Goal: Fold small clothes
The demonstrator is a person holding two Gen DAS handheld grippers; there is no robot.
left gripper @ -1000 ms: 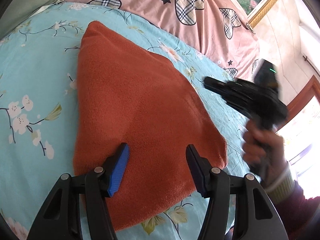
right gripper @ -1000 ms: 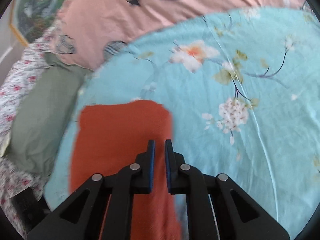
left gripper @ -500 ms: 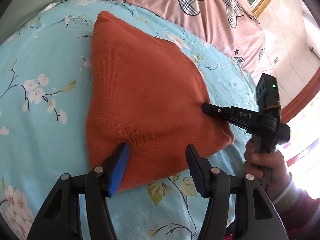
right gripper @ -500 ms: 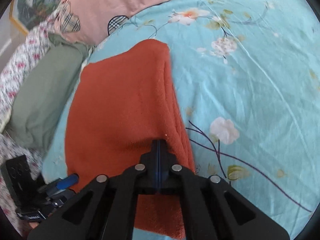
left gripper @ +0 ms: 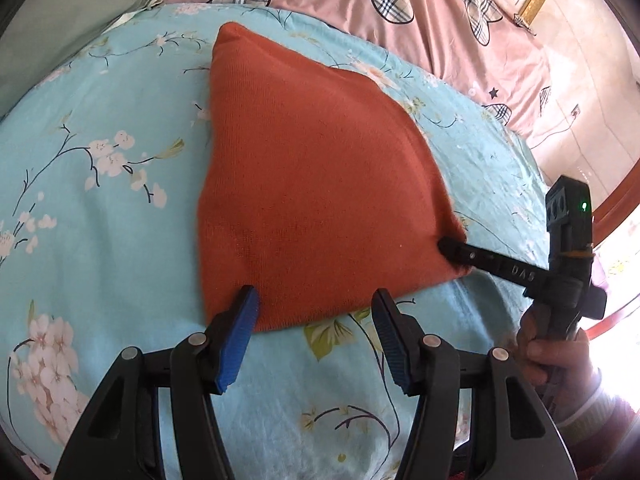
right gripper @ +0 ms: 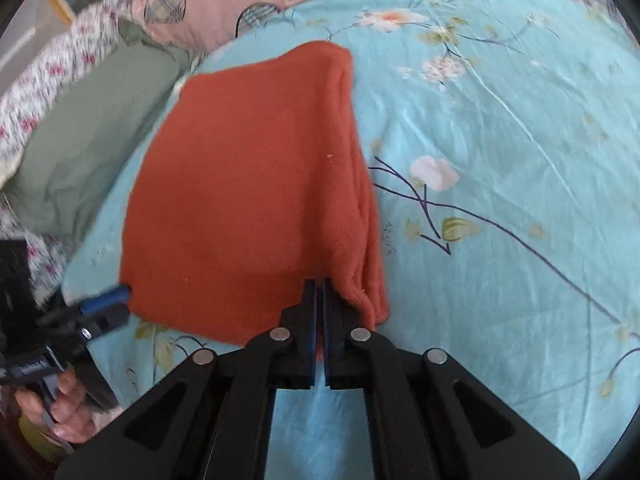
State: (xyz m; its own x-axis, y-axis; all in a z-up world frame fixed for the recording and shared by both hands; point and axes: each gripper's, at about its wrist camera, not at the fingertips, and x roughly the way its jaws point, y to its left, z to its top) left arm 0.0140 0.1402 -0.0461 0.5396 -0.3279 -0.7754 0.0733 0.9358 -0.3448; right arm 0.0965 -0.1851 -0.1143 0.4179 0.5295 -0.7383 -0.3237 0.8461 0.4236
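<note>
A rust-orange knitted cloth (left gripper: 320,168) (right gripper: 248,184) lies folded flat on the light blue floral bedsheet (left gripper: 100,200). My left gripper (left gripper: 316,300) is open and hovers just over the cloth's near edge, with nothing between its blue pads. It shows at the lower left of the right wrist view (right gripper: 120,302), beside the cloth's near left corner. My right gripper (right gripper: 319,282) is shut. Its tips rest on the cloth by the near right corner, where the layered edge bunches a little. In the left wrist view, the right gripper (left gripper: 444,246) lies across that corner. No fabric shows pinched between its pads.
A pink quilt with plaid hearts (left gripper: 400,0) borders the far side of the sheet. A green pillow (right gripper: 88,128) and flowered fabric (right gripper: 36,92) lie to the left. A person's hand (left gripper: 552,356) holds the right gripper at the bed's right edge.
The right gripper closed its small gap and came down from mid-air onto the cloth's near right corner. The left gripper drew back to the cloth's near edge, still open.
</note>
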